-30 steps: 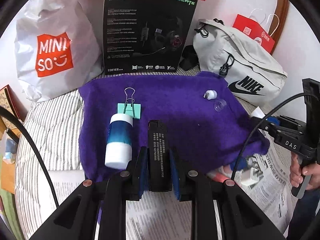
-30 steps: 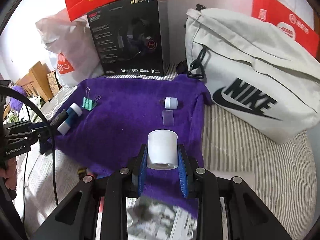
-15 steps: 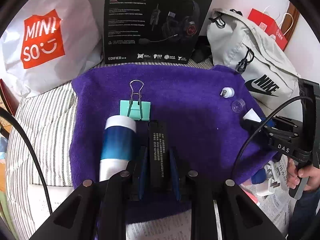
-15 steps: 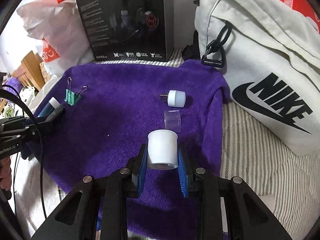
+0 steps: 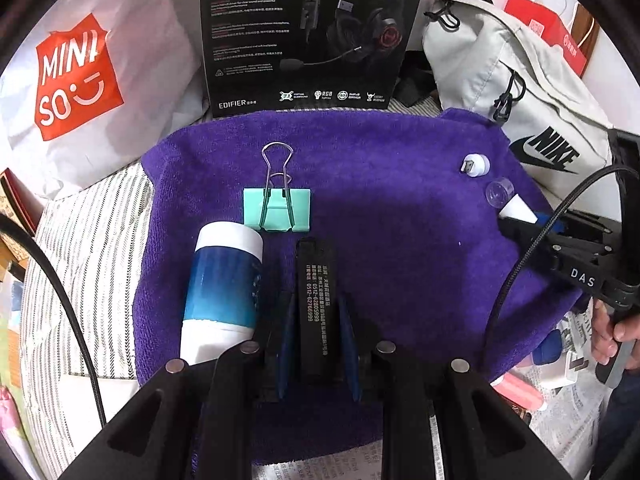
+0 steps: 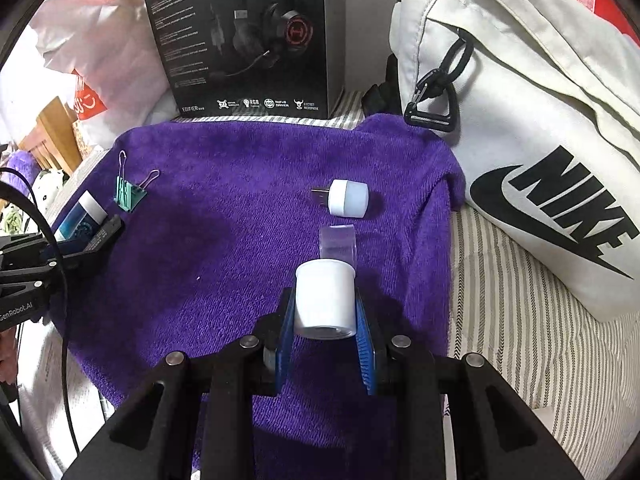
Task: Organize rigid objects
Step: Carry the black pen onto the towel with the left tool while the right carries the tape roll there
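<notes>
My left gripper [image 5: 316,320] is shut on a flat black bar with white print [image 5: 314,280], held low over the purple towel [image 5: 380,208]. A blue-and-white tube [image 5: 222,292] lies just left of it, and a green binder clip [image 5: 277,210] lies just beyond. My right gripper [image 6: 325,316] is shut on a white cylindrical cap [image 6: 325,298], just behind a clear plastic cap [image 6: 337,242] and a small white USB lamp [image 6: 348,198]. The right gripper also shows at the right edge of the left wrist view [image 5: 532,224].
A black headset box [image 5: 308,32], a white MINISO bag [image 5: 80,80] and a grey Nike bag [image 6: 520,128] stand behind the towel. Striped bedding [image 6: 520,340] lies around it. Newspaper and small items [image 5: 560,372] lie at the near right.
Both grippers have moved forward over the towel with their objects still held. The left now sits close beside the tube and clip; the right is close behind the clear cap.
</notes>
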